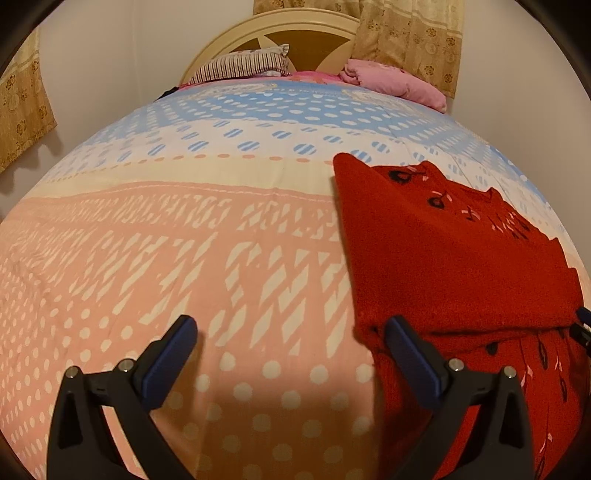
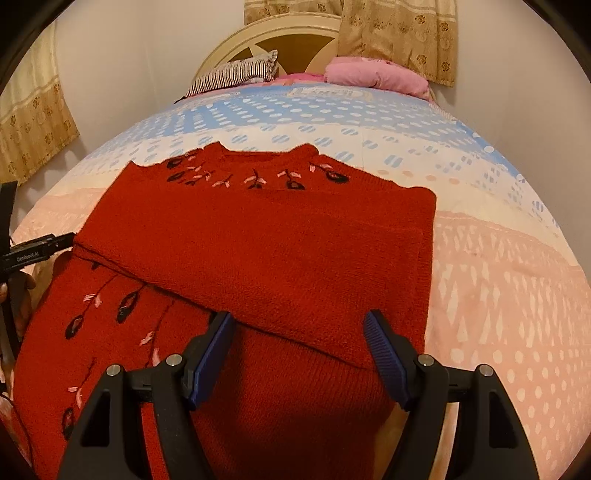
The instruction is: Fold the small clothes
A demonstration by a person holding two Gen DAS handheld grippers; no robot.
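The red sweater (image 2: 258, 240) lies flat on the bed quilt (image 2: 498, 277), one part folded across its body so the next fold can follow. My right gripper (image 2: 299, 354) hangs spread wide above its near fold edge, grasping nothing. My left gripper (image 1: 291, 354), equally wide and empty, hangs over quilt beside the sweater's edge.

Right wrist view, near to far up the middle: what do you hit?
Right tongs, open → red sweater → patterned bedspread → pink bundle and striped pillow → cream headboard → curtain.
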